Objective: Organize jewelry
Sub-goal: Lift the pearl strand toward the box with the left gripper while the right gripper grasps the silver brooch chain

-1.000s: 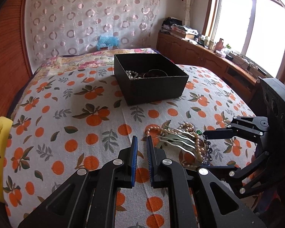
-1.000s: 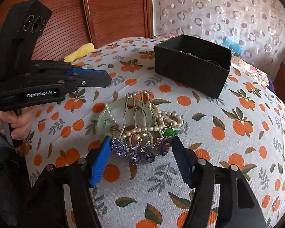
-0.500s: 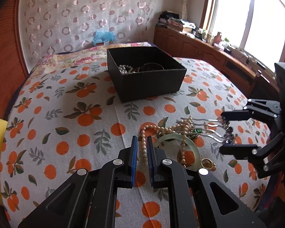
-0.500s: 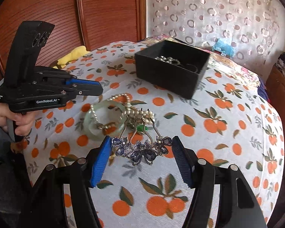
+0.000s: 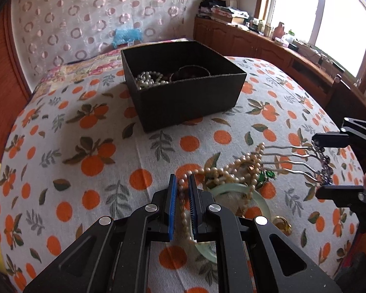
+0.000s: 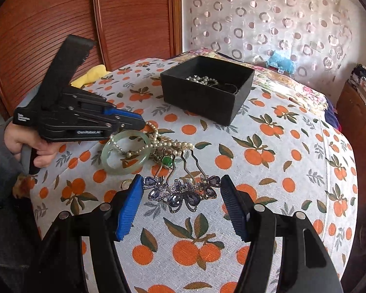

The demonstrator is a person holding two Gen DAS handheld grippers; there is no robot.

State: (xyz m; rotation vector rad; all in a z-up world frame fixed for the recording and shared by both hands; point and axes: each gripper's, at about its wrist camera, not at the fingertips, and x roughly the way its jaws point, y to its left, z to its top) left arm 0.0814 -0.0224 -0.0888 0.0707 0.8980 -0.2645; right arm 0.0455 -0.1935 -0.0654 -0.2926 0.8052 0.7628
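Jewelry (image 6: 146, 146) mostly awaits boxing: your left gripper (image 5: 181, 190) pinches pearls, right gripper (image 6: 180, 195) clamps the comb (image 6: 183, 193).

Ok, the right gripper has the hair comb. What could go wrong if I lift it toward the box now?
1. The hair comb's tines lie in the pearl necklace. Lifting may drag the strand along, and perhaps the jade bangle it crosses.
2. The right gripper holds only the comb's jewelled ends, so the comb could twist out.
3. The shut left gripper sits over the same strand and might snag it.
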